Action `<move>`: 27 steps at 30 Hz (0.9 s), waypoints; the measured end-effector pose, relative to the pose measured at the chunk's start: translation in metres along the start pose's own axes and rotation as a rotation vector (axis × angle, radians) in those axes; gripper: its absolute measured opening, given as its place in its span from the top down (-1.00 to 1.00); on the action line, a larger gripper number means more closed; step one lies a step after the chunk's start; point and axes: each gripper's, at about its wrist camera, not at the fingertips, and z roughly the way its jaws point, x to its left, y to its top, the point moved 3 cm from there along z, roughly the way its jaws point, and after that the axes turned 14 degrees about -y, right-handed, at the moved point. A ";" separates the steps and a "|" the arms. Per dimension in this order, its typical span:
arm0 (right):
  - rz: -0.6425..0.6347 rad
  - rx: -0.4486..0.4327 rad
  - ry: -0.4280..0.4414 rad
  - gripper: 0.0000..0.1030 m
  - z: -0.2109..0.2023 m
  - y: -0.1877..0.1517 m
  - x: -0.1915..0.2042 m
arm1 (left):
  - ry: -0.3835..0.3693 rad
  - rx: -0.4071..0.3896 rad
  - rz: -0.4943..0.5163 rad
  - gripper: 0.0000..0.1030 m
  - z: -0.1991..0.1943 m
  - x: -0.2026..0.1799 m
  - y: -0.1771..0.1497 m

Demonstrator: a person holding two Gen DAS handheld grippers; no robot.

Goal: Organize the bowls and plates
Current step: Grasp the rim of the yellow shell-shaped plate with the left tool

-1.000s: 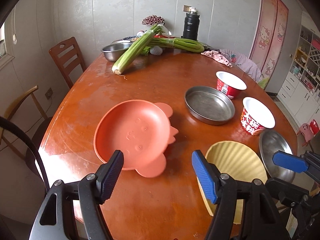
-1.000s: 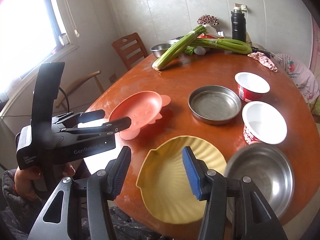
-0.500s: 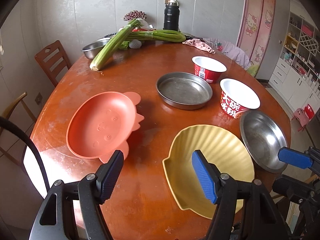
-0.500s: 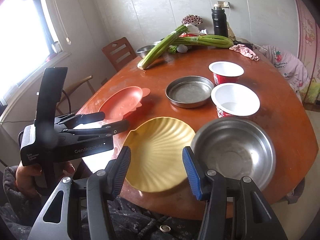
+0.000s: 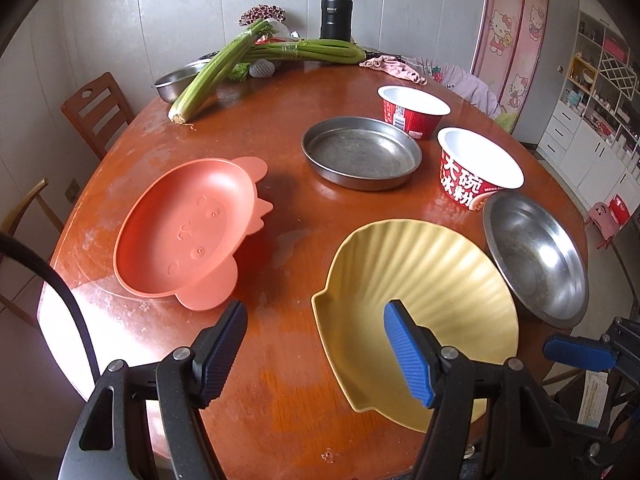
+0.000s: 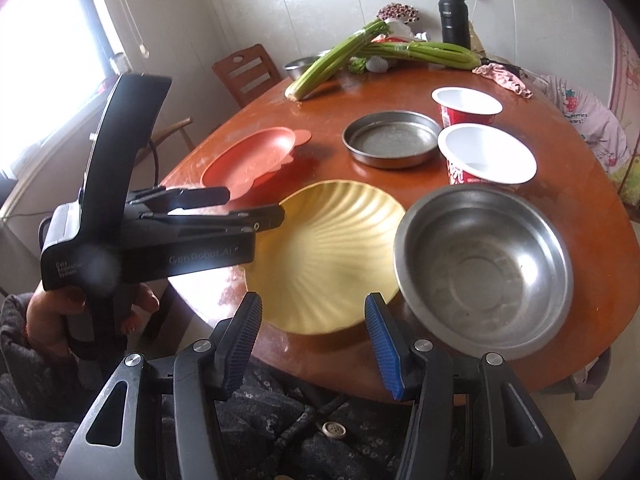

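Home dining room, round wooden table with celery, thermos, wooden chairs, cartoon-cat wardrobe doors, white storage shelving, window

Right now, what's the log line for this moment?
left gripper: open, empty | right gripper: open, empty | yellow shell plate: not held

On the bench, the shell plate lay between the animal plate and steel bowl, the pan behind.

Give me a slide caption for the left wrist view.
Open left gripper above table between pink plate and yellow plate.
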 end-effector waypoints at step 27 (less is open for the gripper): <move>0.053 0.078 -0.090 -0.08 0.052 0.007 0.005 | -0.009 0.026 0.002 -0.37 0.029 0.013 0.001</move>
